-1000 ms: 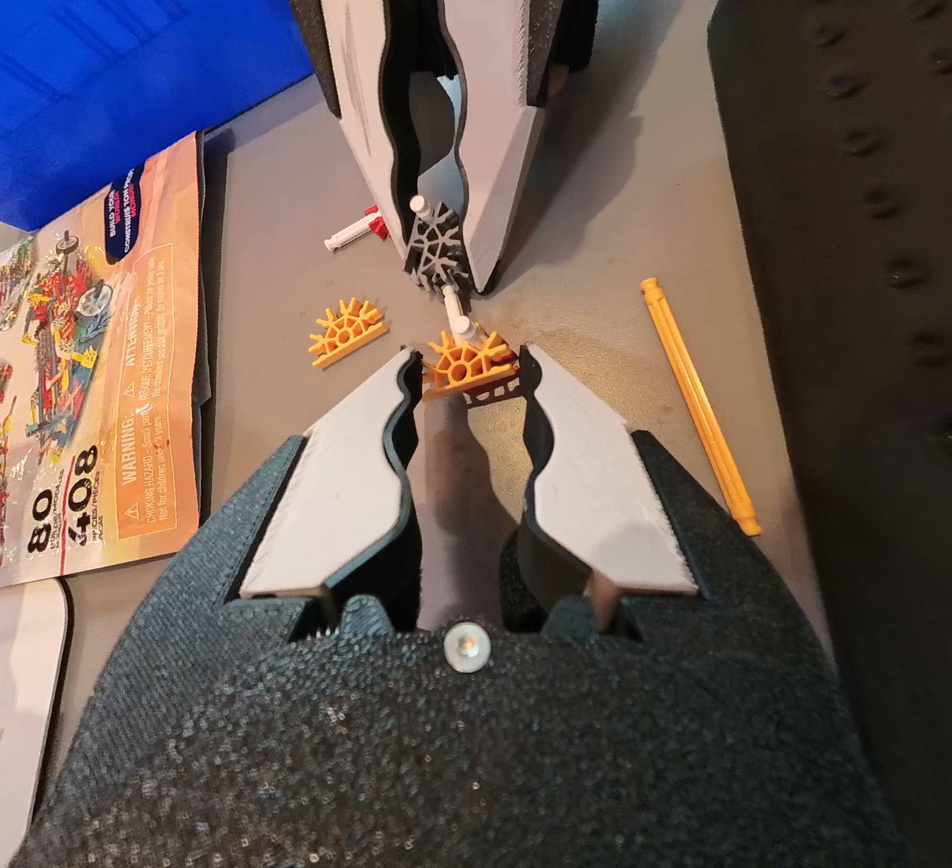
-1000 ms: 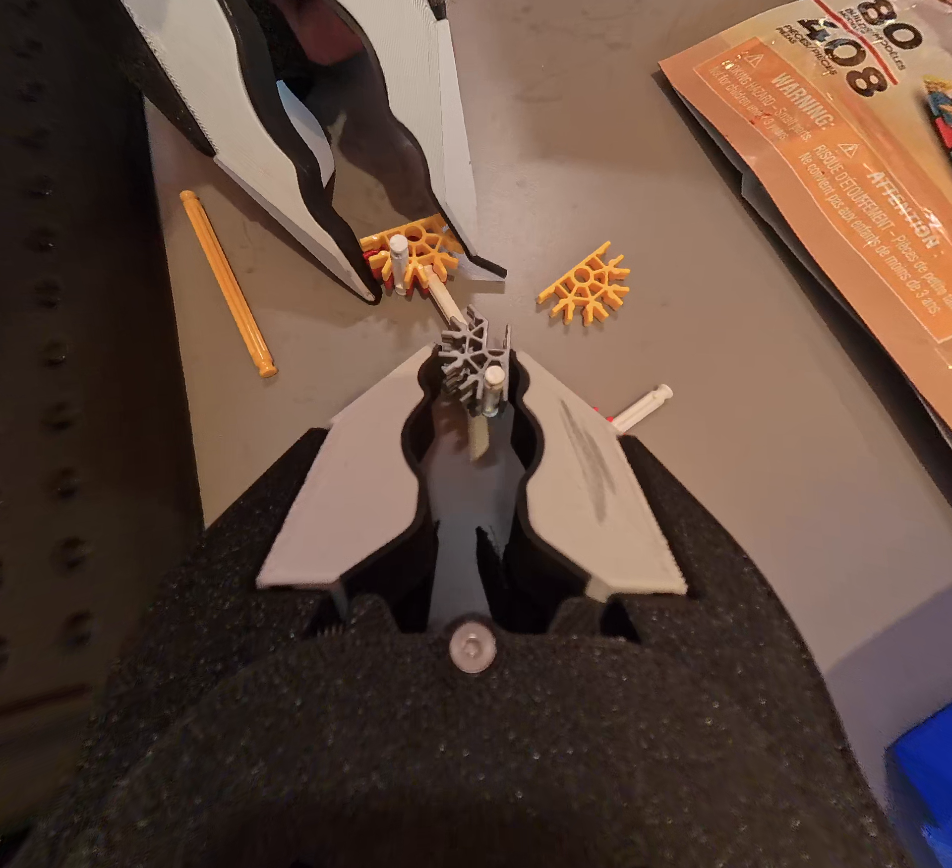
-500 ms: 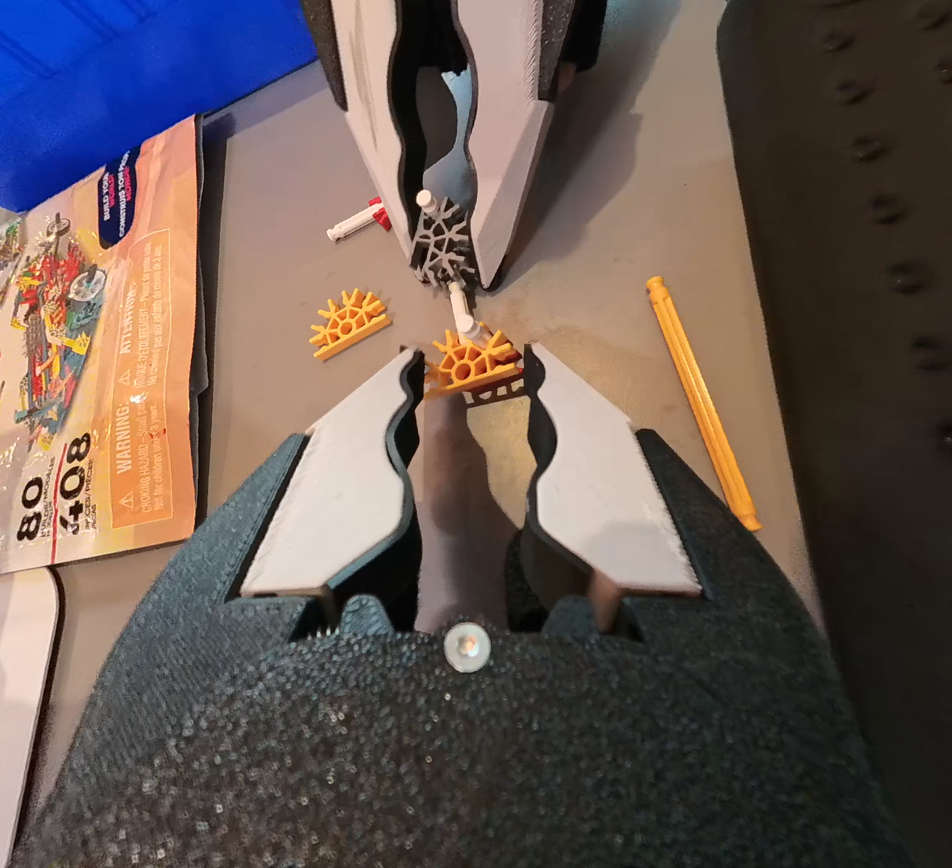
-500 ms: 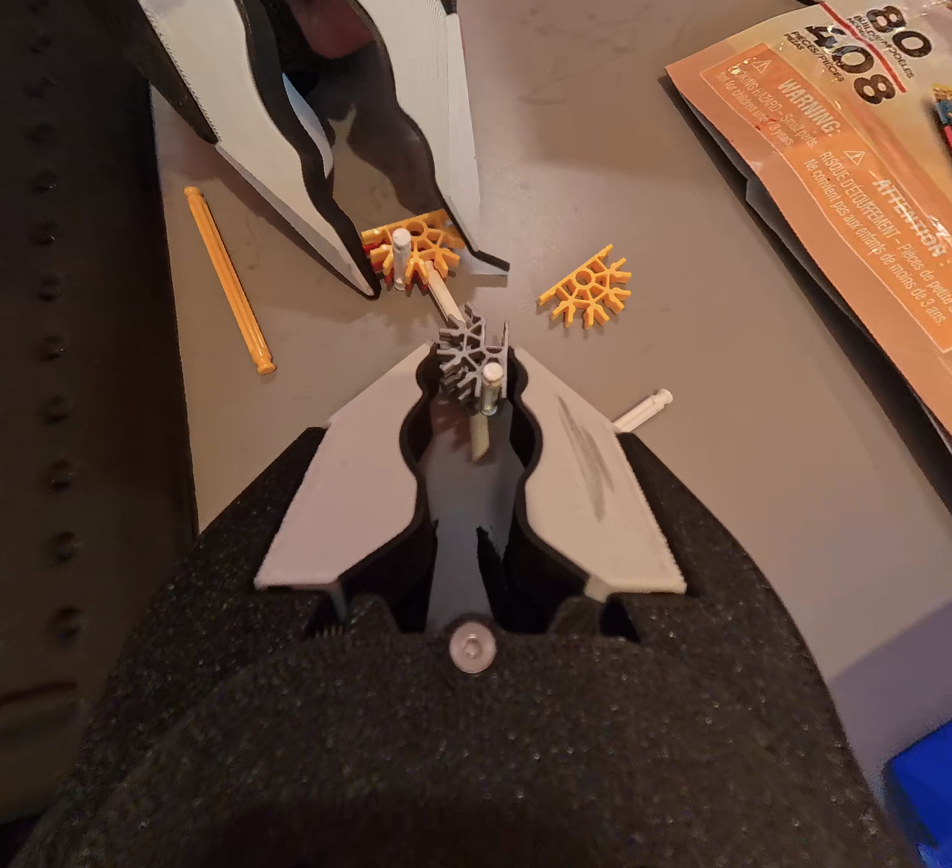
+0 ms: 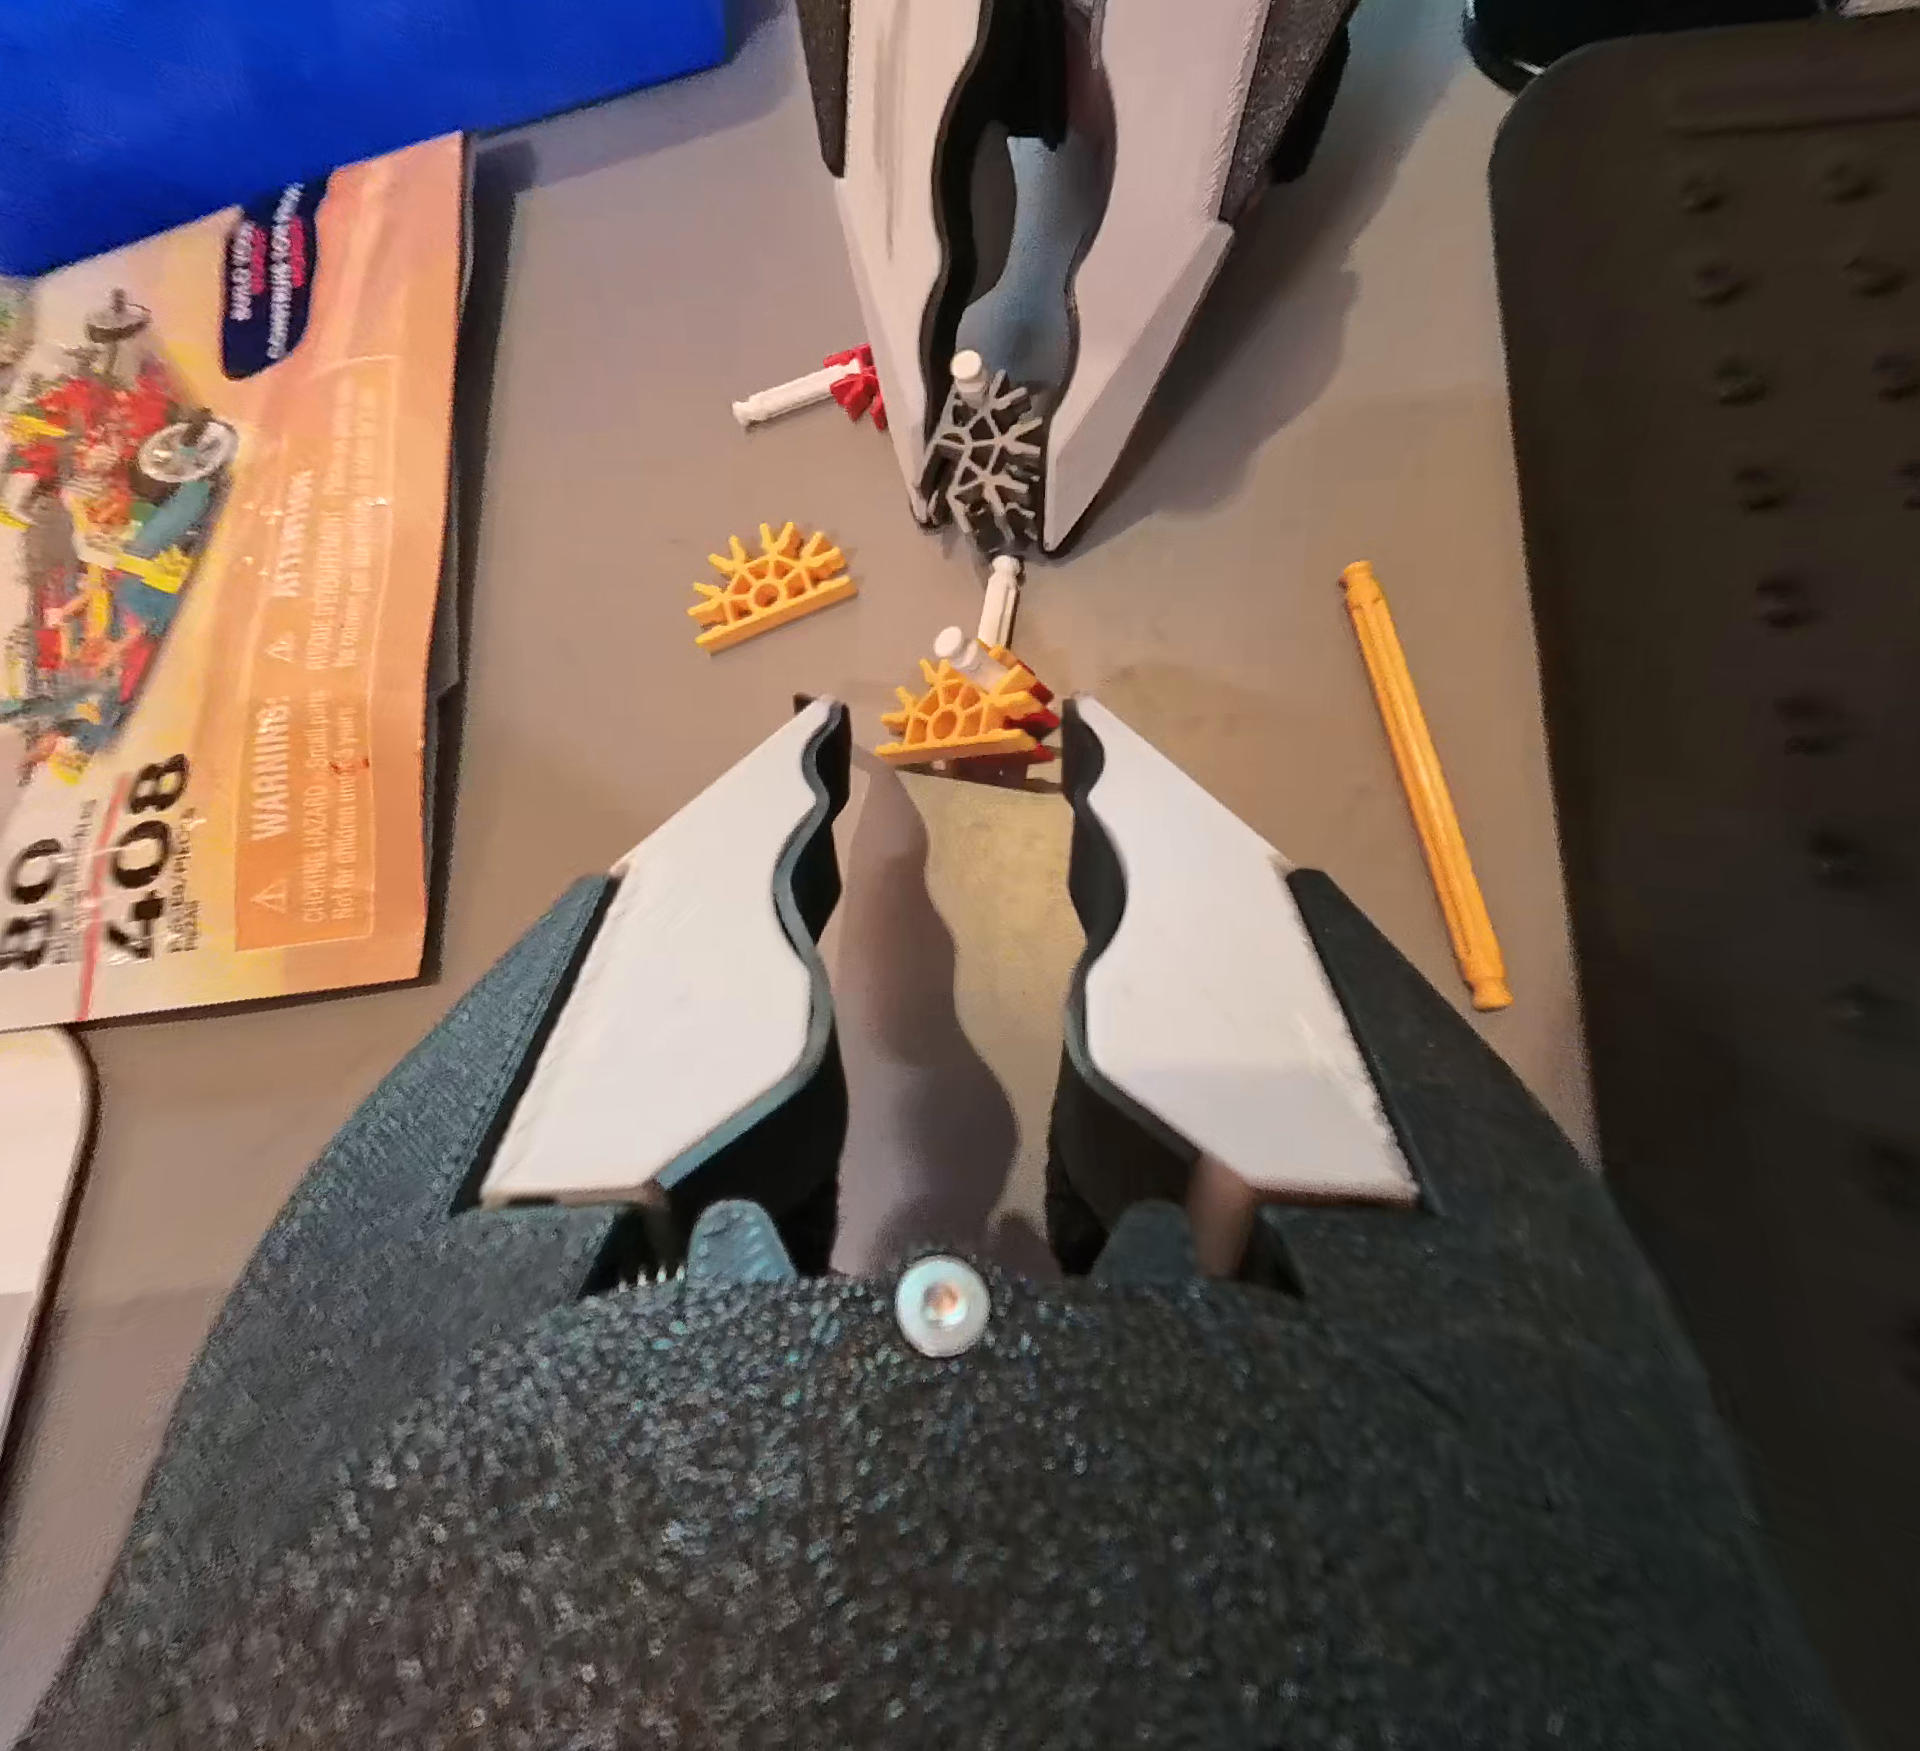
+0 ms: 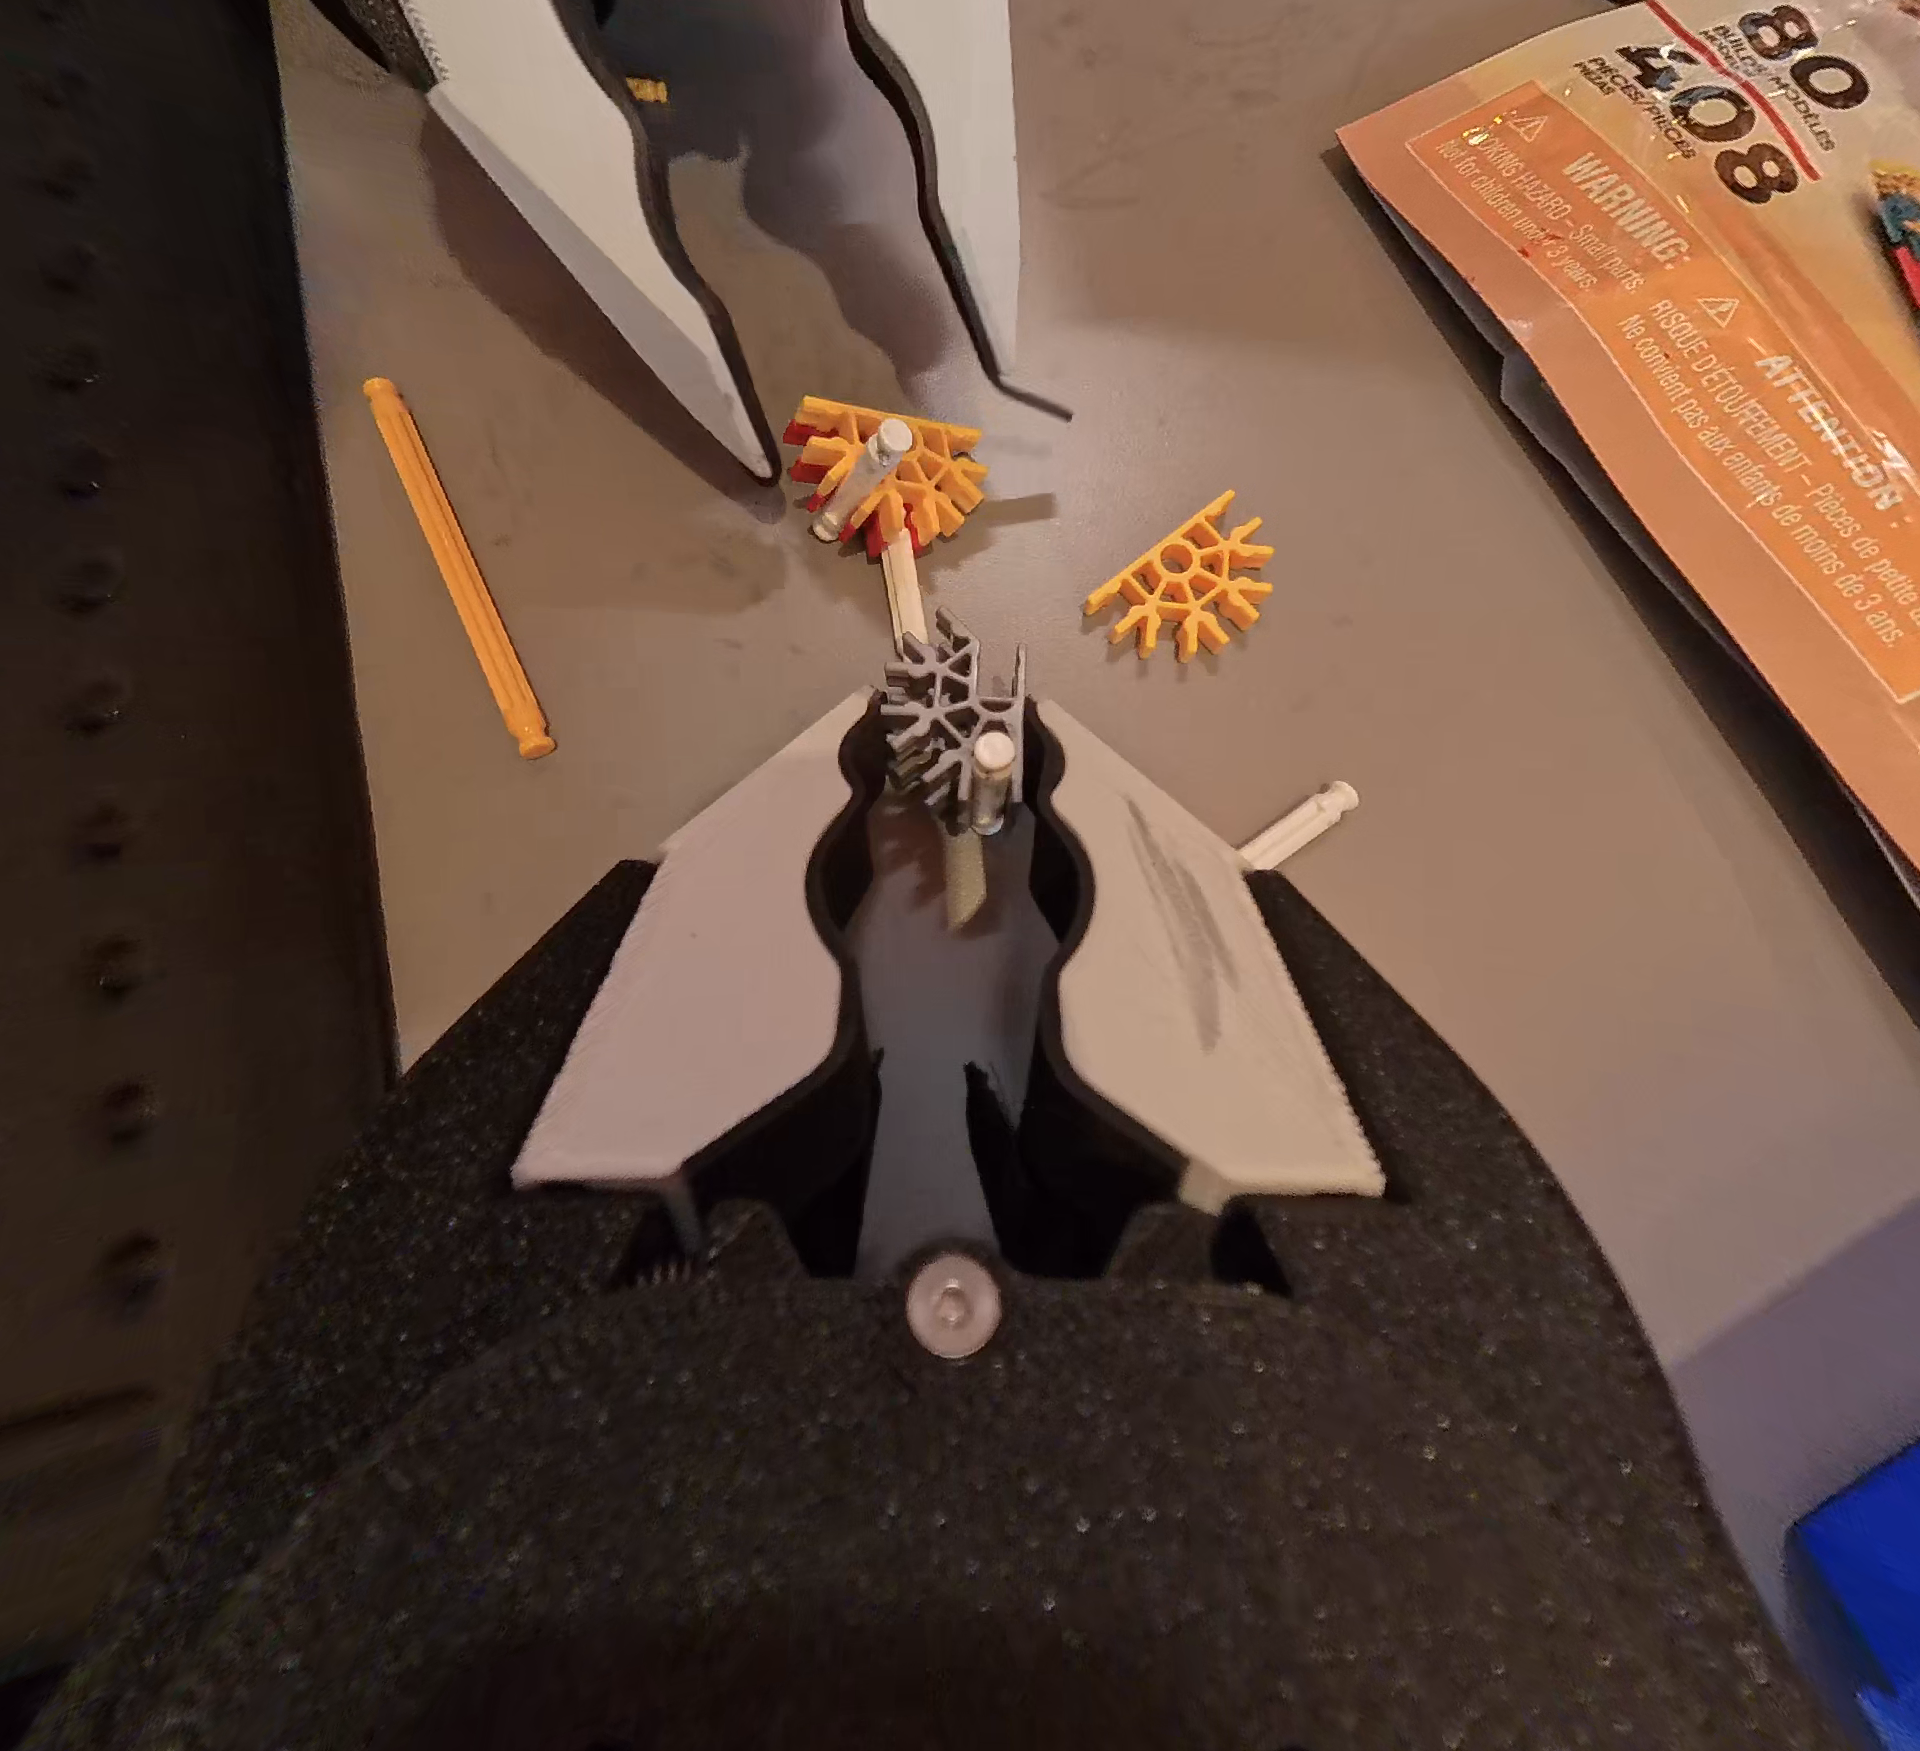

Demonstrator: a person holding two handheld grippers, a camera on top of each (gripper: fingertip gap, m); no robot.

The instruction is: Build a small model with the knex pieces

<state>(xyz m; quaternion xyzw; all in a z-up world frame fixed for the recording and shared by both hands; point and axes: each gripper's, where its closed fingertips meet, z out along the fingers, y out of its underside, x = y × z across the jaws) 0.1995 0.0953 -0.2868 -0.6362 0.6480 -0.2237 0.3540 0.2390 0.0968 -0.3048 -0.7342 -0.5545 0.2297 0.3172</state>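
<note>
Right claw (image 6: 951, 699) is clamped on the grey snowflake connector (image 6: 935, 714), tilted just off the surface (image 6: 1299, 818). A white rod (image 6: 902, 595) runs from that connector to a yellow-and-red connector stack (image 5: 961, 709). The left claw (image 5: 951, 714) stands parted either side of the stack, gripping nothing.

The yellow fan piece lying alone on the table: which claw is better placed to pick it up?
Left. The left claw is open and holds nothing, and the fan piece lies just ahead, to its left. The right claw is shut on the grey connector.
</note>
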